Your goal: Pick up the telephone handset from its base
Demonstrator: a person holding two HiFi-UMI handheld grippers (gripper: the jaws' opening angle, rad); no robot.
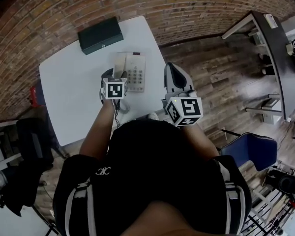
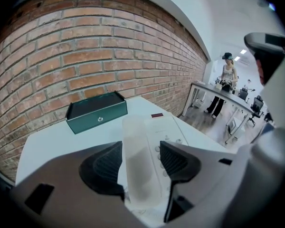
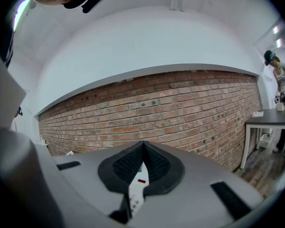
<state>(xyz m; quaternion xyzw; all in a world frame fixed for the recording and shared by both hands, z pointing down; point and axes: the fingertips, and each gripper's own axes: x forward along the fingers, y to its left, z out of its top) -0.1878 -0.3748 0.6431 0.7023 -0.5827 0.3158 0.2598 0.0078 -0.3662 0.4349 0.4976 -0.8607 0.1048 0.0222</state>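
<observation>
A pale telephone base (image 1: 136, 73) with a keypad lies on the white table (image 1: 73, 92). Its handset (image 1: 119, 63) rests along the base's left side. My left gripper (image 1: 117, 75) hangs over the near end of the handset. In the left gripper view the handset (image 2: 138, 165) lies lengthwise between the black pads (image 2: 104, 165) of the left gripper (image 2: 141, 148), which is open; the pads stand just off its sides. My right gripper (image 1: 172, 72) is held off the table's right edge. Its jaws (image 3: 143, 148) are shut with nothing in them.
A dark green box (image 1: 101, 35) sits at the far side of the table against the brick wall (image 2: 85, 56). A dark desk (image 1: 275, 48) with a person (image 2: 226, 82) beside it stands to the right. A blue chair (image 1: 248, 151) is at the near right, a black chair (image 1: 32, 141) at the left.
</observation>
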